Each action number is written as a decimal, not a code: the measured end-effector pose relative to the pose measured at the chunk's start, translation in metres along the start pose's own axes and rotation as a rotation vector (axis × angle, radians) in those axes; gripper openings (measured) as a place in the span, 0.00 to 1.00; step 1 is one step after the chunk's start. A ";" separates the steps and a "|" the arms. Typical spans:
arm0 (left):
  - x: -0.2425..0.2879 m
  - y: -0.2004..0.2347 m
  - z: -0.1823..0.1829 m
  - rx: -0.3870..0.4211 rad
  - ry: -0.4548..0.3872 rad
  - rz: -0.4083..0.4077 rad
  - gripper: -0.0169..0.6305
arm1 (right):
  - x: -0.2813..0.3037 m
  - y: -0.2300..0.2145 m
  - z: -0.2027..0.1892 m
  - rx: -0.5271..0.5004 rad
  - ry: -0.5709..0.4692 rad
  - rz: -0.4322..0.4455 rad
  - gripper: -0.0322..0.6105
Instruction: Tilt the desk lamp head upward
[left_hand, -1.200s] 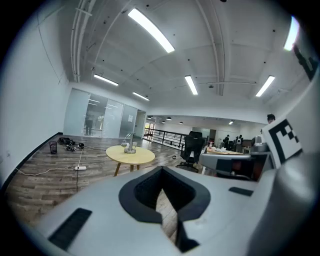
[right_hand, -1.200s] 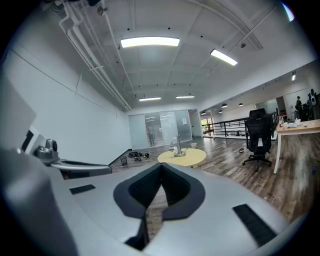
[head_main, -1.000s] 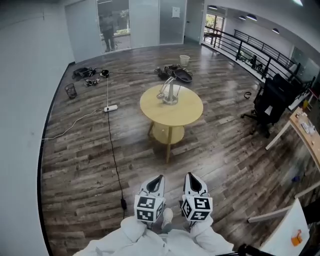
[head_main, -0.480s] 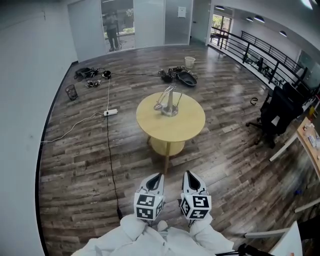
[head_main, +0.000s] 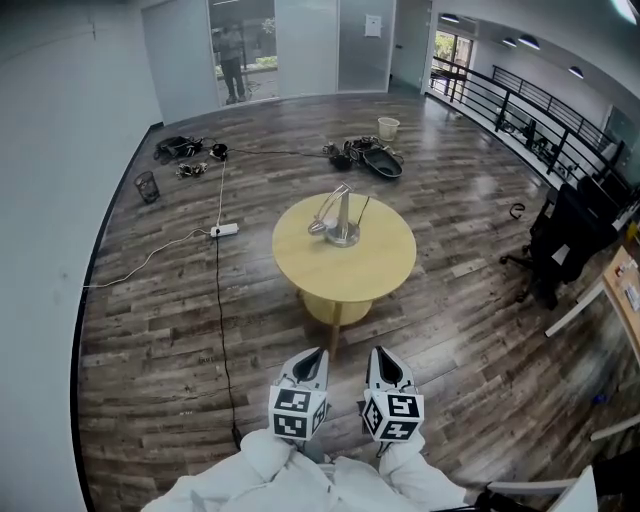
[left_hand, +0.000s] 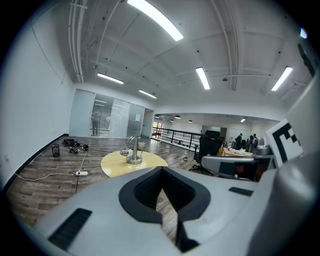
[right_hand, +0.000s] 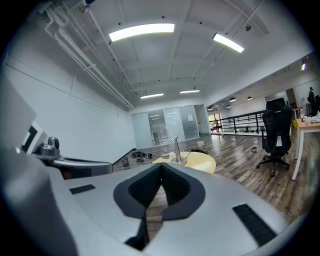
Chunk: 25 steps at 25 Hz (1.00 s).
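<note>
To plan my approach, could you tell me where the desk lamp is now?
In the head view, the desk lamp stands on the round yellow table, near its far edge.

The desk lamp (head_main: 341, 217) is made of shiny silver metal. The round surface (head_main: 372, 266) is finished in pale, smooth, matt wood; the floor (head_main: 150, 330) is laid in dark, faintly glossy wood planks.

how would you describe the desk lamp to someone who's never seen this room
A round yellow table stands mid-room on the wood floor. The desk lamp is the only thing on it: a silver post on a round base, its head drooping to one side.
</note>
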<state>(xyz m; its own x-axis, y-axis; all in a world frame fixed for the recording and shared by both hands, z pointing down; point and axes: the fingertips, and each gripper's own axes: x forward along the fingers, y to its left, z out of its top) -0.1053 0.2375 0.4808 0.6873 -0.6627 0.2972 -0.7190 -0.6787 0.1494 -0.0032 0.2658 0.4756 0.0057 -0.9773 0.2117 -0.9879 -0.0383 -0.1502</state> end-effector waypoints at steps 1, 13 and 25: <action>0.005 0.001 0.002 0.000 0.001 -0.001 0.02 | 0.004 -0.002 0.000 0.003 0.002 0.000 0.06; 0.072 0.022 0.013 -0.002 0.007 -0.013 0.03 | 0.063 -0.030 0.006 0.004 0.014 -0.006 0.06; 0.163 0.065 0.058 0.018 0.003 -0.026 0.02 | 0.167 -0.056 0.045 0.000 -0.008 0.002 0.06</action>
<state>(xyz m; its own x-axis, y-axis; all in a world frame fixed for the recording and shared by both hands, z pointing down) -0.0340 0.0670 0.4846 0.7056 -0.6438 0.2961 -0.6987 -0.7016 0.1398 0.0597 0.0949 0.4757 0.0052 -0.9790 0.2039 -0.9879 -0.0367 -0.1509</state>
